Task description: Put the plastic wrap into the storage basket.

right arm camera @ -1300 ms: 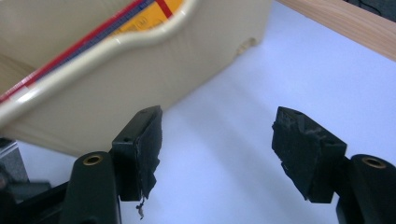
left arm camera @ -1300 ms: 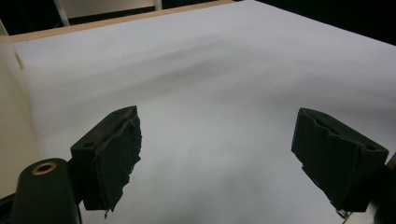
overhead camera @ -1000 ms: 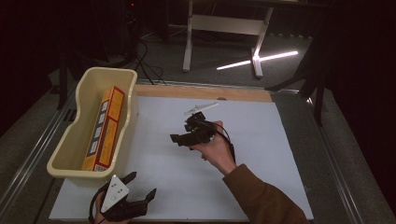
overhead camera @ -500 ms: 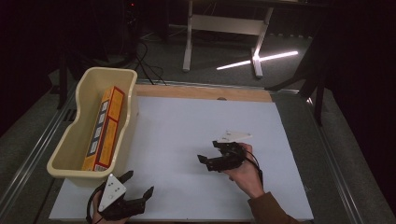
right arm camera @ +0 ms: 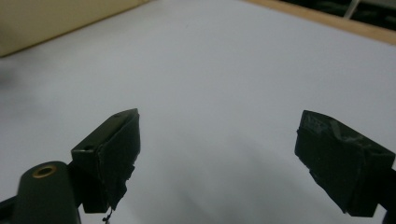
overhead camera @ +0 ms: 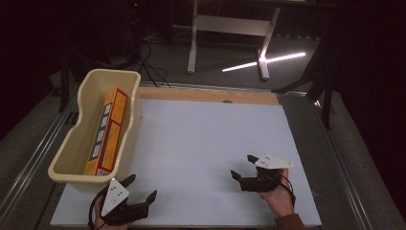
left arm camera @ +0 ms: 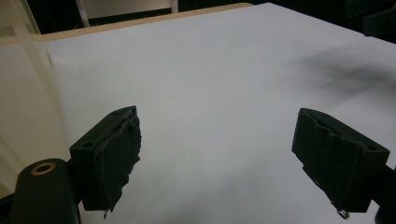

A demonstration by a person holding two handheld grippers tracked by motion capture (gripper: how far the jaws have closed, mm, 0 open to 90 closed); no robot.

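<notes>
Work table (overhead camera: 206, 96) seen from above: a light wooden top, most of it covered by a large white sheet (overhead camera: 206, 143) that leaves a wooden strip bare along the far edge. A cream plastic tub (overhead camera: 128, 120) stands on the left part of the table, its right wall over the sheet's left margin. The same white sheet (left arm camera: 210, 70) appears in the left gripper view, with the wooden edge (left arm camera: 140, 21) beyond it, and in the right gripper view (right arm camera: 210, 70).

Cut off and half-hidden

The left gripper (overhead camera: 142, 187) hand is cut by the bottom edge; far beyond it, the box (overhead camera: 106, 132) lettering in the tub (overhead camera: 72, 143) is too small to read.
</notes>
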